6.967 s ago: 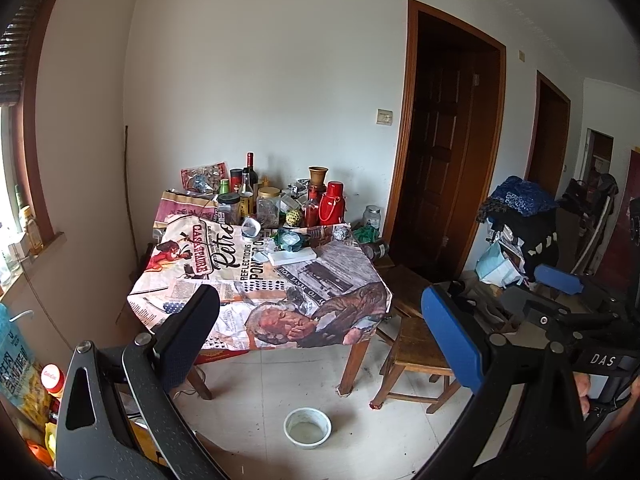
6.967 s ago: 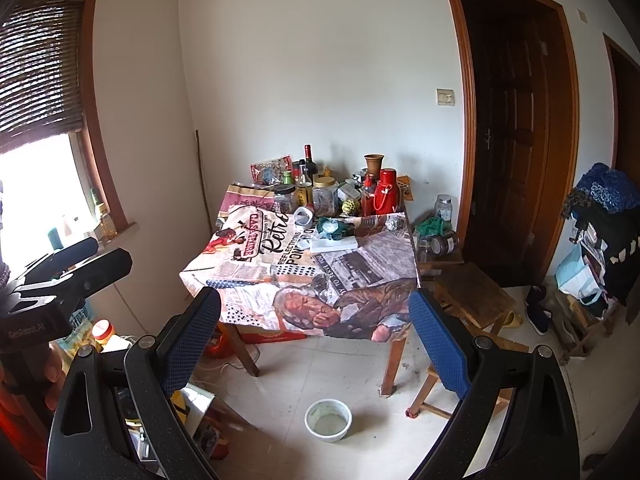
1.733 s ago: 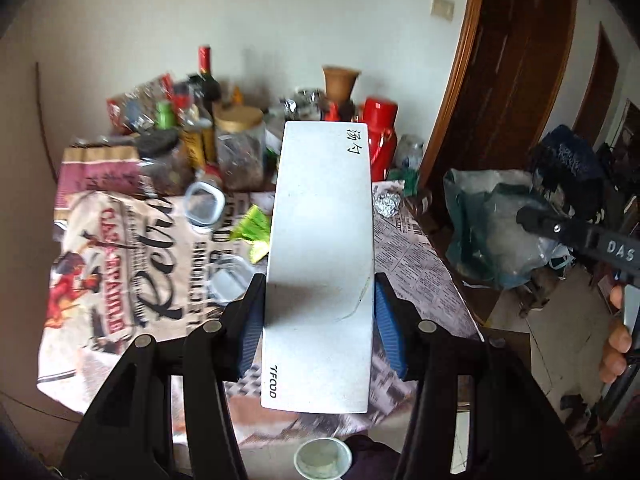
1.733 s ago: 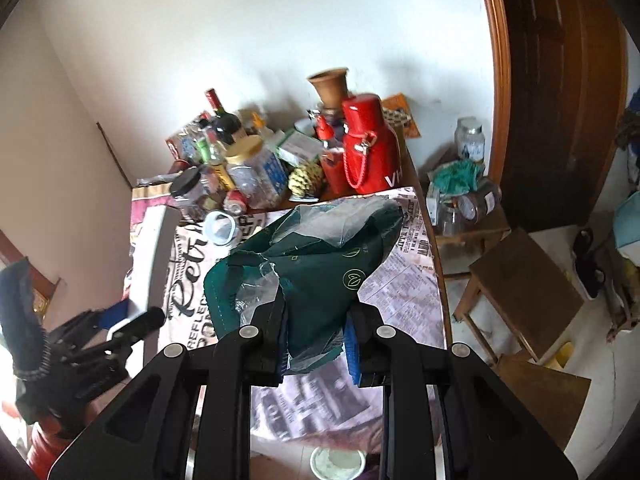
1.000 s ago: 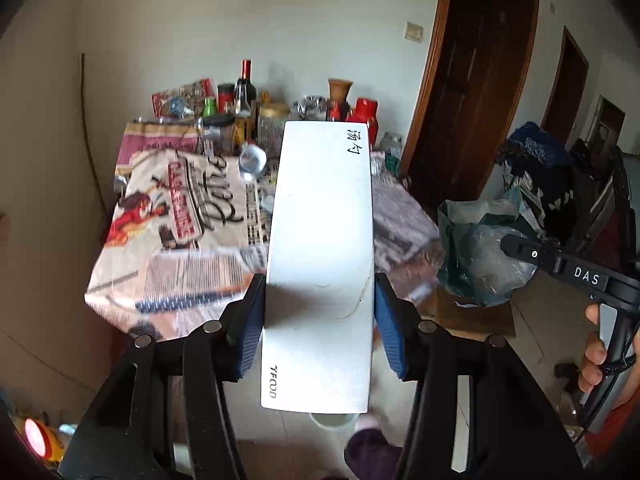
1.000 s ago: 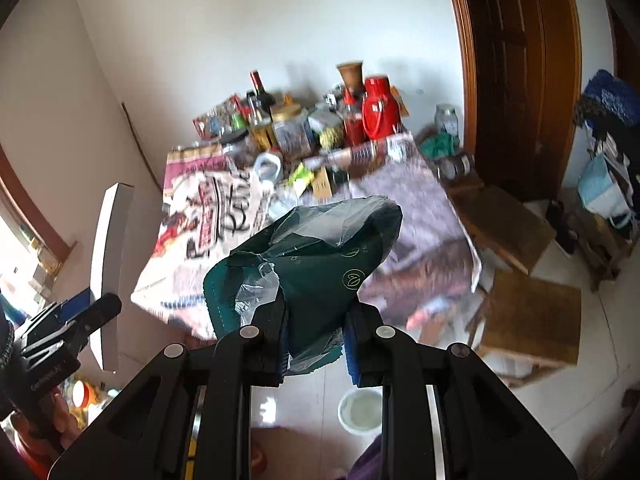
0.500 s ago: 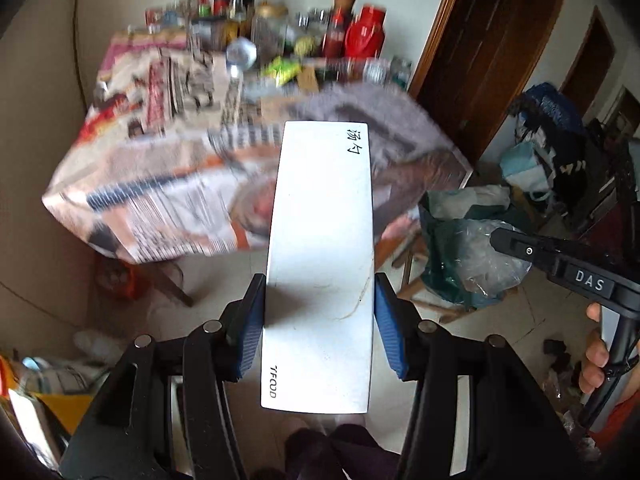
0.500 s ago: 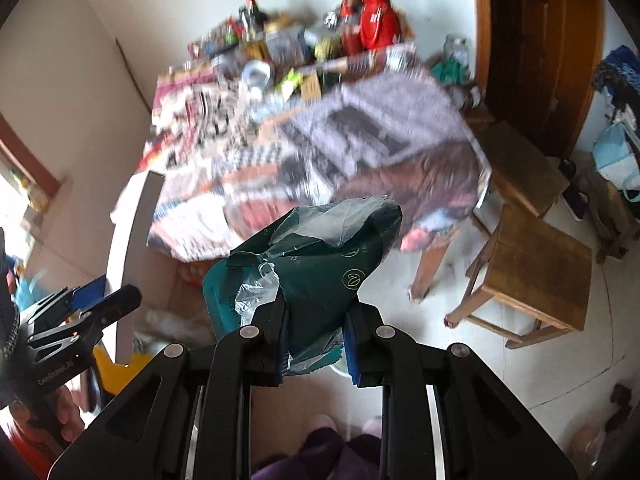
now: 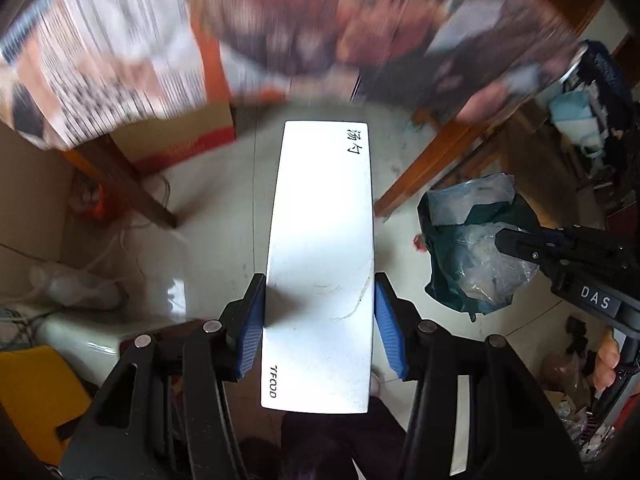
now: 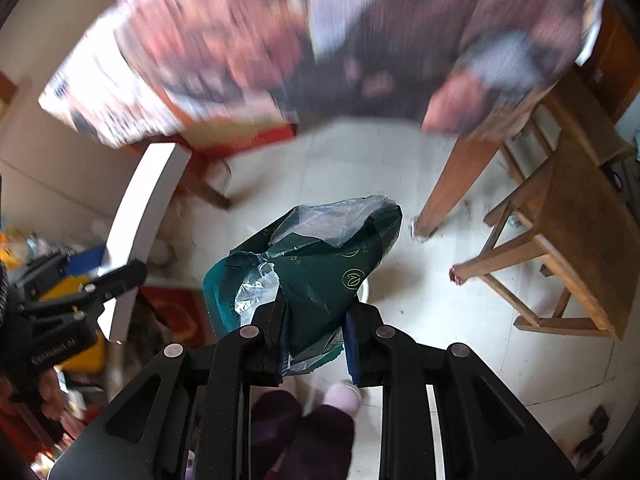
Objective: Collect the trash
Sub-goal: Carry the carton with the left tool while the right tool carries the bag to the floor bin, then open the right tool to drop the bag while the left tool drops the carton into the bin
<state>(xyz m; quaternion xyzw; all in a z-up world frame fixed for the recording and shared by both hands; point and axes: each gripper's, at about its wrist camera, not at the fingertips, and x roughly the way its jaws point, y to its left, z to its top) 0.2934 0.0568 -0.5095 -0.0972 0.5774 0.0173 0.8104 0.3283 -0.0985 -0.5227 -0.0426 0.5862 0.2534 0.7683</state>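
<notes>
Two grippers, two held items. Left gripper (image 9: 319, 324) had both blue pads (image 9: 253, 330) clamped on one long white box (image 9: 322, 264), gripped near its printed end; the rest of the box stuck out well beyond the fingertips, pointing down at the floor. Right gripper (image 10: 316, 334) was pinched tight on one dark green plastic bag (image 10: 320, 268) with clear film crumpled in it; the bag bulged out past the fingertips and hid the gap between them. In the left wrist view the same bag (image 9: 472, 248) hung at the right gripper's tip (image 9: 516, 244), off to the right of the left fingers and apart from the box. One hand (image 9: 608, 360) showed on the right gripper's handle. Beyond both sets of fingers: one table under a printed cloth (image 9: 280, 32), heavily blurred, two wooden table legs (image 9: 124, 184) visible, pale tiled floor (image 10: 380, 168) beneath. One wooden stool (image 10: 560, 248) stood right of the right fingers, near a table leg. One yellow item (image 9: 36, 396) sat left of the left fingers, unclear what it was. Directly below the right fingers one pink slipper (image 10: 342, 396) and dark trouser legs. A red cardboard box (image 10: 240, 136) under the table, partly hidden by the cloth.
</notes>
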